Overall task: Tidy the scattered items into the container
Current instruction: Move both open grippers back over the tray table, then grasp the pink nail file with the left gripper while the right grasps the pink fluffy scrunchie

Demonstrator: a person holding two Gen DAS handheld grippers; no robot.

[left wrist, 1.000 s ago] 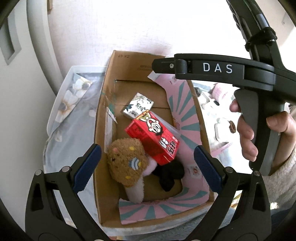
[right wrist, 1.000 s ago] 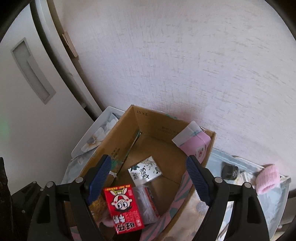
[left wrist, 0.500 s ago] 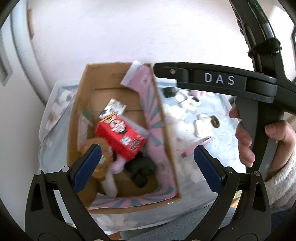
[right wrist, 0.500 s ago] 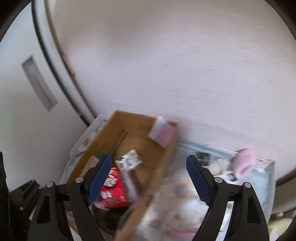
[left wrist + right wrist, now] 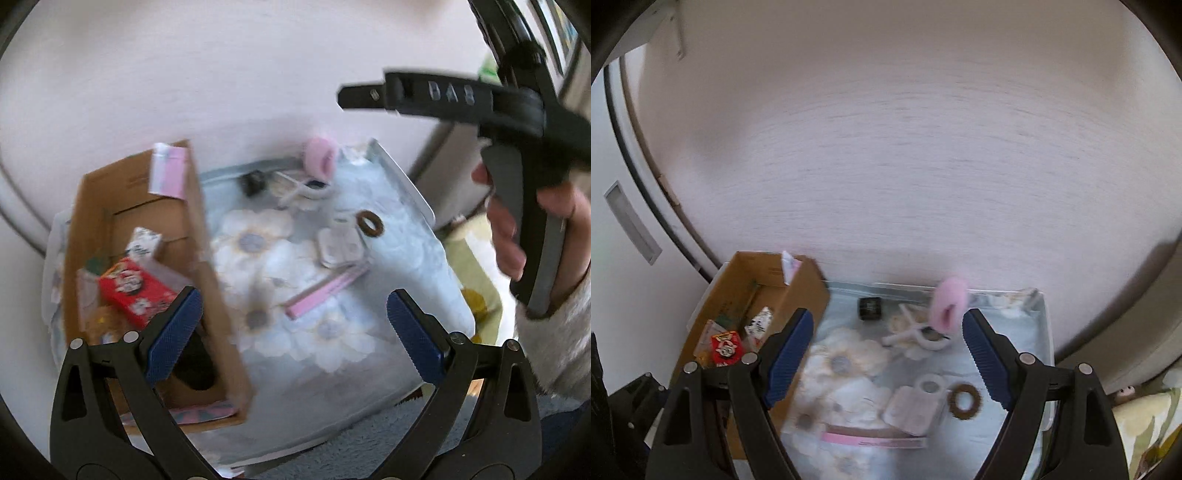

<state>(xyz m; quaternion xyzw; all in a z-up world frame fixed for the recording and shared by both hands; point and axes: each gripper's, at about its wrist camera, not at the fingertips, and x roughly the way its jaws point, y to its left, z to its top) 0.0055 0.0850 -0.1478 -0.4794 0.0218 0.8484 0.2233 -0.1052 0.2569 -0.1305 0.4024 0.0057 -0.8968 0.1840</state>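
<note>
A cardboard box (image 5: 207, 236) (image 5: 805, 291) stands at the left of a floral-covered table (image 5: 332, 332) (image 5: 849, 369). Inside lie a red snack box (image 5: 133, 291) (image 5: 727, 349) and a small patterned packet (image 5: 142, 245) (image 5: 759, 323). Scattered on the cloth are a pink fluffy band (image 5: 319, 157) (image 5: 948, 302), a black cap (image 5: 253, 182) (image 5: 870, 308), a white clip (image 5: 306, 192) (image 5: 919, 338), a brown ring (image 5: 369, 225) (image 5: 966, 400), a white case (image 5: 341, 247) (image 5: 916, 408) and a flat pink strip (image 5: 325, 291) (image 5: 871, 439). My left gripper (image 5: 291, 334) and right gripper (image 5: 886, 356) hang open and empty above the table.
A pale wall rises directly behind the table, with a white door (image 5: 631, 229) at the left. A hand (image 5: 517, 236) holds the right gripper's handle at the right of the left wrist view. A green-yellow fabric (image 5: 469, 273) lies beyond the table's right edge.
Both views have swung right from the box toward the scattered items on the cloth. Both grippers stay open and empty.
</note>
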